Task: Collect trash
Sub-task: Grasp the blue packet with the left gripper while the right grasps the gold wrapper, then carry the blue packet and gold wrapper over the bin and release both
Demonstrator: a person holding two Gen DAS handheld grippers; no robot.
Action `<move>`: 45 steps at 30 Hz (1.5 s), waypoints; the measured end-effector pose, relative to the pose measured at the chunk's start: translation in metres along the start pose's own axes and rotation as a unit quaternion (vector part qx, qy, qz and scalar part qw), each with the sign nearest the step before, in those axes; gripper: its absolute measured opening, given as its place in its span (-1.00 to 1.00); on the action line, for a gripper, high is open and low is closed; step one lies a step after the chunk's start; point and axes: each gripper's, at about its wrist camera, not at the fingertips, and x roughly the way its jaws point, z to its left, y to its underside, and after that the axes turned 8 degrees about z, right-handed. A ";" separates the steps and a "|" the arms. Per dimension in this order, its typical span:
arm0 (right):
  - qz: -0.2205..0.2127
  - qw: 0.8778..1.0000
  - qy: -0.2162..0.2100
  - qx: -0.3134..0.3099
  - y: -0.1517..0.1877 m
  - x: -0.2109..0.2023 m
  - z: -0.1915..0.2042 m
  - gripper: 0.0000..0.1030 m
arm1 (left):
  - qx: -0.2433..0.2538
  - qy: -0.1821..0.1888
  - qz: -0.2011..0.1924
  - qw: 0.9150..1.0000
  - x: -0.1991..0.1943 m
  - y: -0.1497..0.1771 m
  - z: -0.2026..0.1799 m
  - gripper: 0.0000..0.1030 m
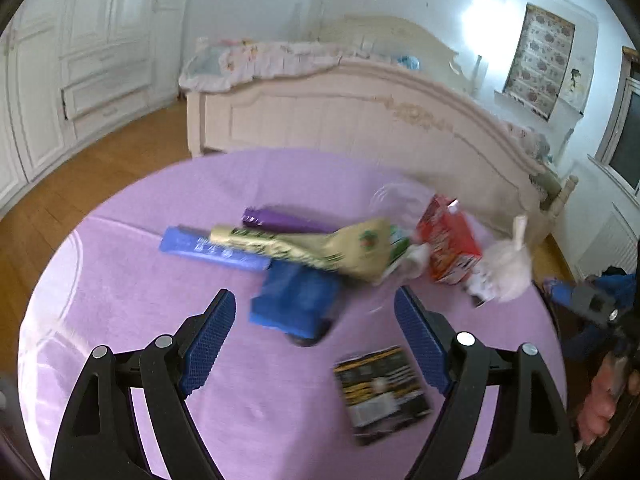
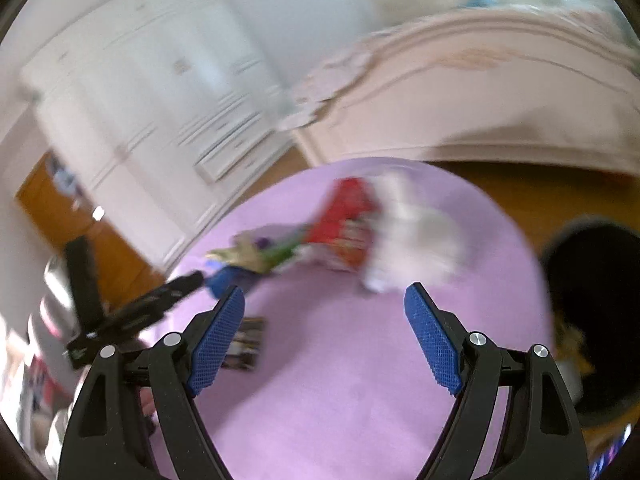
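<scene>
Left claw [image 1: 315, 334] spread, empty; right claw [image 2: 325, 334] spread, empty. Trash heaped mid-table [image 1: 120, 280]: red carton [image 1: 450, 246] light, crushable, grab across flat sides; white bag [image 1: 510, 266] soft, pinch knot.

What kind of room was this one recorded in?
Most likely a home bedroom: a cream bed with bedding, white built-in wardrobes and a wood floor surround the purple-covered table.
</scene>
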 end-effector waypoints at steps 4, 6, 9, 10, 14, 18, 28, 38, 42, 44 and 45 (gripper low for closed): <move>0.022 0.997 -0.012 -0.070 -0.021 0.035 0.036 0.40 | 0.018 0.010 0.017 1.000 0.016 -0.006 0.015 0.55; 0.039 0.994 -0.015 -0.097 -0.033 0.058 0.050 0.39 | 0.029 0.013 0.019 0.999 0.019 -0.006 0.015 0.55; 0.061 0.990 -0.014 -0.128 -0.045 0.085 0.063 0.39 | 0.033 0.022 0.023 0.999 0.023 -0.004 0.018 0.39; 0.067 0.988 -0.012 -0.137 -0.047 0.092 0.066 0.39 | 0.032 0.024 0.026 0.999 0.025 -0.003 0.019 0.33; 0.096 0.981 -0.016 -0.170 -0.056 0.122 0.073 0.39 | 0.019 0.041 0.031 0.999 0.028 -0.003 0.025 0.28; 0.144 0.974 -0.039 -0.172 -0.060 0.148 0.073 -0.09 | 0.016 0.053 0.037 0.998 0.030 -0.001 0.029 0.23; 0.123 0.978 -0.085 -0.143 -0.055 0.126 0.068 -0.53 | 0.004 0.057 0.034 0.998 0.028 -0.001 0.031 -0.14; -0.009 0.994 -0.102 -0.044 -0.034 0.015 0.037 -0.53 | 0.003 0.056 -0.016 0.998 -0.009 0.011 0.026 -0.18; -0.062 0.995 -0.074 -0.010 -0.013 -0.031 0.018 -0.53 | 0.015 0.074 -0.036 0.996 -0.031 0.013 0.003 -0.18; -0.086 0.995 -0.053 0.008 -0.003 -0.053 0.002 -0.53 | 0.029 0.087 -0.043 0.995 -0.039 0.014 -0.017 -0.18; -0.098 0.994 -0.041 0.021 0.003 -0.066 -0.009 -0.53 | 0.036 0.093 -0.045 0.994 -0.041 0.013 -0.024 -0.18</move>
